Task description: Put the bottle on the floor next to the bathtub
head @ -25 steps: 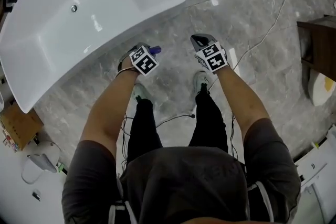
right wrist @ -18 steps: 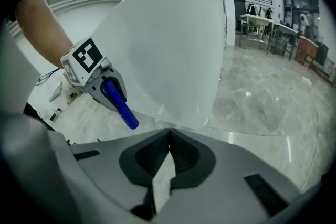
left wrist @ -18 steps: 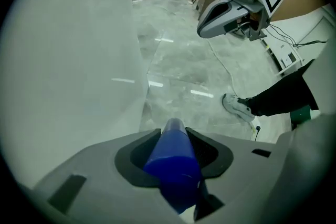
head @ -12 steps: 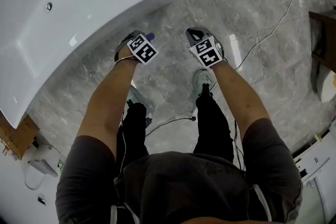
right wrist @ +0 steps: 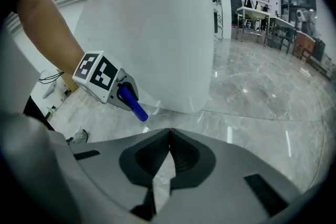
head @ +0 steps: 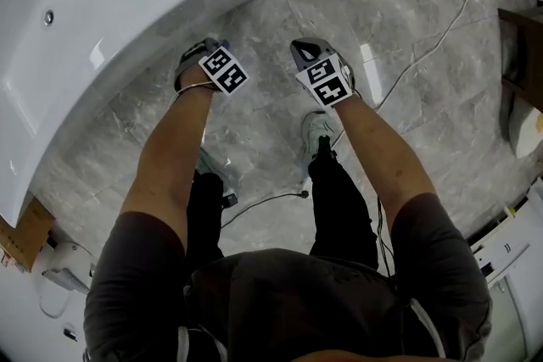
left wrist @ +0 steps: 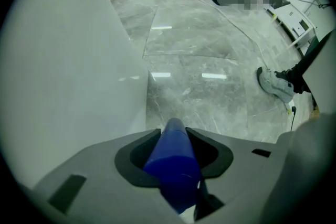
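My left gripper (head: pixel 206 52) is shut on a blue bottle (left wrist: pixel 172 159), whose rounded end pokes out past the jaws. In the left gripper view the white bathtub (left wrist: pixel 73 65) wall stands just to the left, with grey marble floor (left wrist: pixel 210 92) ahead. The right gripper view shows the left gripper (right wrist: pixel 125 91) with the blue bottle (right wrist: pixel 134 104) slanting down, close to the bathtub (right wrist: pixel 157 23). My right gripper (right wrist: pixel 169 134) hangs beside it over the floor, jaws shut and holding nothing. In the head view the right gripper (head: pixel 304 49) is right of the left one, near the bathtub (head: pixel 102 21) rim.
The person's shoes (head: pixel 316 131) stand on the marble just behind the grippers. A thin cable (head: pixel 424 55) runs across the floor to the right. A dark wooden cabinet (head: pixel 522 47) is at the right edge, a cardboard box (head: pixel 19 235) at the lower left.
Both grippers have moved forward and closer to the bathtub's side. The left still holds the blue bottle; the tub has slid up and left in the head view.
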Demonstrator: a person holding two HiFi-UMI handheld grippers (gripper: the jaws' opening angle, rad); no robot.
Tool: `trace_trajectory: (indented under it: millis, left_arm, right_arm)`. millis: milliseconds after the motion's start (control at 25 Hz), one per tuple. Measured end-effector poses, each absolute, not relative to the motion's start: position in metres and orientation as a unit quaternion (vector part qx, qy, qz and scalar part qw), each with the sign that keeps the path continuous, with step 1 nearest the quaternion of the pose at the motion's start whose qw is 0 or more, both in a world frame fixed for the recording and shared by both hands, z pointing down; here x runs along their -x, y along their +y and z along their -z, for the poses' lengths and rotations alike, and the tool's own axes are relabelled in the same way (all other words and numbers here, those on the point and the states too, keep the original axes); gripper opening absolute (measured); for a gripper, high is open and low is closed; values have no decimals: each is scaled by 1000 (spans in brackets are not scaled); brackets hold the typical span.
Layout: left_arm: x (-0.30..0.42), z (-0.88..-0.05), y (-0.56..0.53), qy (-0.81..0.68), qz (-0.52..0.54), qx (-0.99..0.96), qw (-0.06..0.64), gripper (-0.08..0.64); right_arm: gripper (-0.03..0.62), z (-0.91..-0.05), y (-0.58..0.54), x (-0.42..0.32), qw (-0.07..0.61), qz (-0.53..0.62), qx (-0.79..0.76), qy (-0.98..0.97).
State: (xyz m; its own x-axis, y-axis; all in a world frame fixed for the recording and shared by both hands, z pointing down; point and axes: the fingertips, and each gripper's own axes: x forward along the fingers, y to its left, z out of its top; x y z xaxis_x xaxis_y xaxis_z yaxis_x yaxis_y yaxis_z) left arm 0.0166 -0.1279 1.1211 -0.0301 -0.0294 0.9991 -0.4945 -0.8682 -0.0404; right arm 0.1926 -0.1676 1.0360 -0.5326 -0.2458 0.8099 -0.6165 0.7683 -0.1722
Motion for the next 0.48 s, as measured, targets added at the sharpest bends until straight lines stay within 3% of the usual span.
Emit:
trace_trajectory:
  millis: [480]
  left_arm:
    - [-27, -1159, -115, -195, -706, -666, 140, 147]
  right_arm:
    - [-7, -1052, -161, -196, 415, -235, -253, -842]
